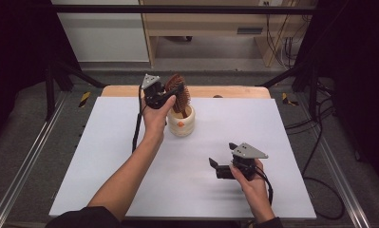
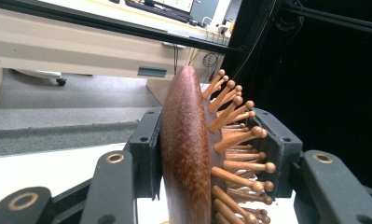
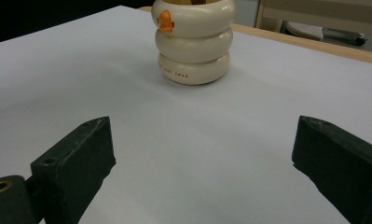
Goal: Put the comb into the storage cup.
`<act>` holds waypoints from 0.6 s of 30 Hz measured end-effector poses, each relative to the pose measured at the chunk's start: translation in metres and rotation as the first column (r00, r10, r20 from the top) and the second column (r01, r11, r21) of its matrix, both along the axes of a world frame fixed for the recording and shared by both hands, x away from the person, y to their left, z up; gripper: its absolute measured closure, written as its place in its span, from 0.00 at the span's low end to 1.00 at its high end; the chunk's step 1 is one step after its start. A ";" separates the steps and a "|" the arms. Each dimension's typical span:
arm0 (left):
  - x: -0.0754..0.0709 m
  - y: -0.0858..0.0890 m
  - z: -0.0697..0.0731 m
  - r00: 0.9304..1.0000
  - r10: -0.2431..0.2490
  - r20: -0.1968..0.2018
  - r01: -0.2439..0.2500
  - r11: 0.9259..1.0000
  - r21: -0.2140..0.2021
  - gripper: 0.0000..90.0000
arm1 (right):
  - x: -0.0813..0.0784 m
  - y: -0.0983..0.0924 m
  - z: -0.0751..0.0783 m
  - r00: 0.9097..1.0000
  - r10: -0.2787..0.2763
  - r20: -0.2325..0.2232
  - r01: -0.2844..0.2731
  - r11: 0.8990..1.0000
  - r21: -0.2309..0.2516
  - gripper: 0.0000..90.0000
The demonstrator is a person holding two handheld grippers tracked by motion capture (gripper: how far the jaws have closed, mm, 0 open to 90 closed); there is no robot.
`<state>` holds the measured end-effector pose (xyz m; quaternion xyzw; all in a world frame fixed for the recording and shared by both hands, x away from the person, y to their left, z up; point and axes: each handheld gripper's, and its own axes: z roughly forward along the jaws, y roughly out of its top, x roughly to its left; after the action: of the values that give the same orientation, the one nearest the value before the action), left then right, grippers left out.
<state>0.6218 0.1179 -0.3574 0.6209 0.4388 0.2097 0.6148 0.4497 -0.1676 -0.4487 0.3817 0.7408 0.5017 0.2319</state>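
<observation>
A dark wooden hairbrush (image 1: 177, 89) with ball-tipped wooden pins stands head-up in a cream ribbed cup (image 1: 181, 122) near the table's far middle. My left gripper (image 1: 171, 95) is shut on the brush head. In the left gripper view one pad lies against the smooth back of the hairbrush (image 2: 186, 149) and the other against the pin tips, with the left gripper (image 2: 211, 151) upright. My right gripper (image 1: 222, 156) rests low at the front right, open, nothing between its jaws. The right gripper (image 3: 202, 154) faces the cup (image 3: 193, 42), which bears a small orange mark.
The white tabletop (image 1: 130, 190) has a wooden strip (image 1: 234, 91) along its far edge. Metal rails (image 1: 25, 161) run along the floor on both sides. Black frame posts, cables (image 1: 320, 142) and a pale wooden desk (image 1: 211, 28) stand beyond the table.
</observation>
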 end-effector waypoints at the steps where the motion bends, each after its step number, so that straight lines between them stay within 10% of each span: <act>1: 0.000 0.000 0.000 1.000 0.001 -0.001 -0.001 1.000 -0.002 0.54 | 0.000 0.000 0.000 1.000 0.000 0.000 0.000 1.000 0.000 0.07; 18: 0.000 0.007 -0.002 1.000 -0.004 -0.012 0.004 1.000 -0.015 0.54 | 0.000 -0.001 0.000 1.000 0.002 -0.002 -0.002 1.000 -0.004 0.07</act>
<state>0.6217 0.1250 -0.3590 0.6182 0.4427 0.2014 0.6174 0.4498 -0.1685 -0.4488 0.3810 0.7425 0.4999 0.2314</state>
